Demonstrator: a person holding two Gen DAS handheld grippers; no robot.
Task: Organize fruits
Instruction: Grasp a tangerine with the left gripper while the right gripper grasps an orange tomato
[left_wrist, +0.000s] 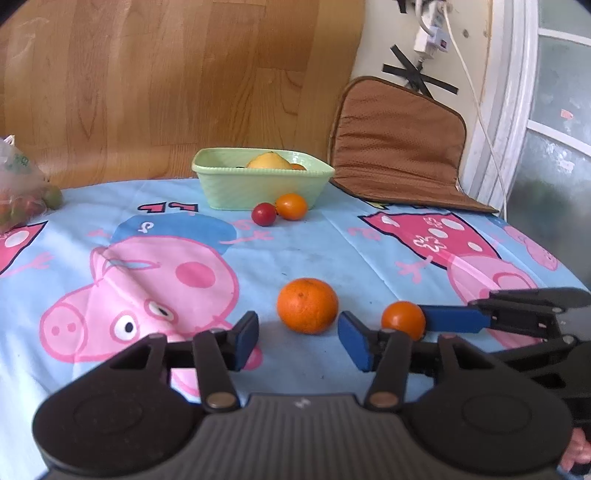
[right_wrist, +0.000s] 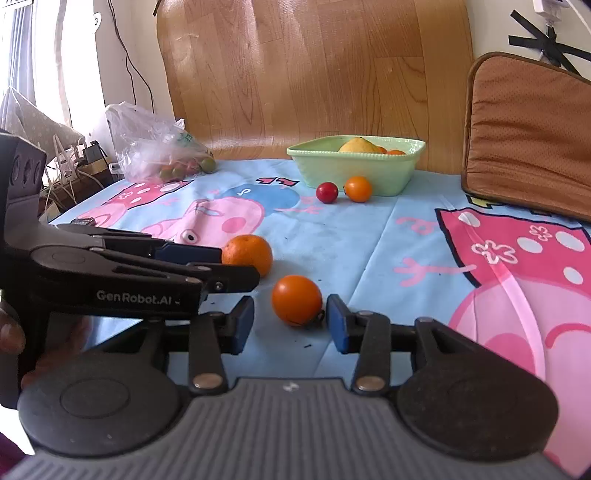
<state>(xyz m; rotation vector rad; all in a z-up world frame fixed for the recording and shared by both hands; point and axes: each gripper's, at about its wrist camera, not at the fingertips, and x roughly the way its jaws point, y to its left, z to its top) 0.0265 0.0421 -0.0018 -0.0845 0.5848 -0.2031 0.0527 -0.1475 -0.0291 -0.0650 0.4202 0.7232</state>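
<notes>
Cartoon cloth (left_wrist: 314, 254) — round mandarin (left_wrist: 307, 305), no long axis, between parted left tongs (left_wrist: 298, 338).

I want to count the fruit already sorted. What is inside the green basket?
Inside the green basket a yellow fruit shows above the rim, with something small and orange beside it. The wall hides the basket's bottom, so any more fruit there cannot be seen.

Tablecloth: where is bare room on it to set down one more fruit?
Free: the middle of the tablecloth, between the red tomato near the green bowl and the big orange; also the pig picture at left. Crowded: the near edge, around both oranges and the hand-held grippers.
</notes>
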